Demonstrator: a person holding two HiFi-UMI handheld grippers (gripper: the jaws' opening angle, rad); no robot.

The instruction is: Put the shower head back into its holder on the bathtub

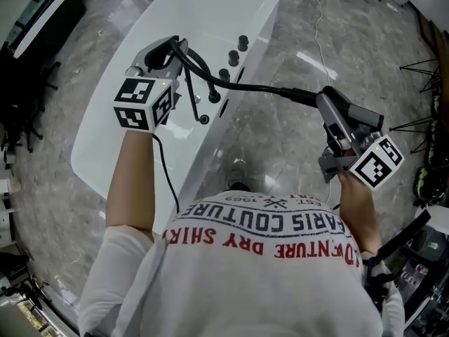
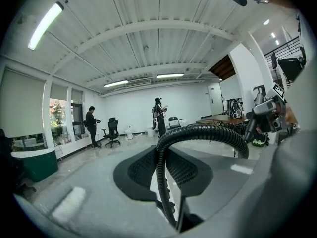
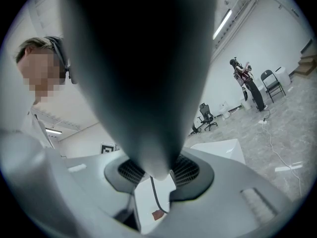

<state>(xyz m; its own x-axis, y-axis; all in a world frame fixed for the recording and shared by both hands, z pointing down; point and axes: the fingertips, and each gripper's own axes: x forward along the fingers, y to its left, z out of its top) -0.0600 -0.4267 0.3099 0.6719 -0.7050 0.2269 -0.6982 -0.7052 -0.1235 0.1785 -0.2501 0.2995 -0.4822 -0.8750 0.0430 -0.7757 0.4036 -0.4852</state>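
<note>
The shower head (image 1: 332, 111) is a dark grey handle that my right gripper (image 1: 341, 133) is shut on, held out to the right of the white bathtub (image 1: 133, 97). In the right gripper view the shower head (image 3: 138, 68) fills most of the picture, its end clamped between the pads of the right gripper (image 3: 151, 171). Its black ribbed hose (image 1: 263, 88) runs left to the tub's rim. My left gripper (image 1: 165, 52) is over the tub, shut on a loop of the hose (image 2: 198, 132), which passes through the left gripper (image 2: 166, 170). I cannot make out the holder.
Several black knobs (image 1: 233, 56) and fittings stand along the tub's right rim. White cables (image 1: 319, 5) lie on the marble floor beyond. Tripods and gear (image 1: 424, 76) stand at the right. People (image 2: 159, 115) and office chairs (image 2: 113, 132) are far off in the room.
</note>
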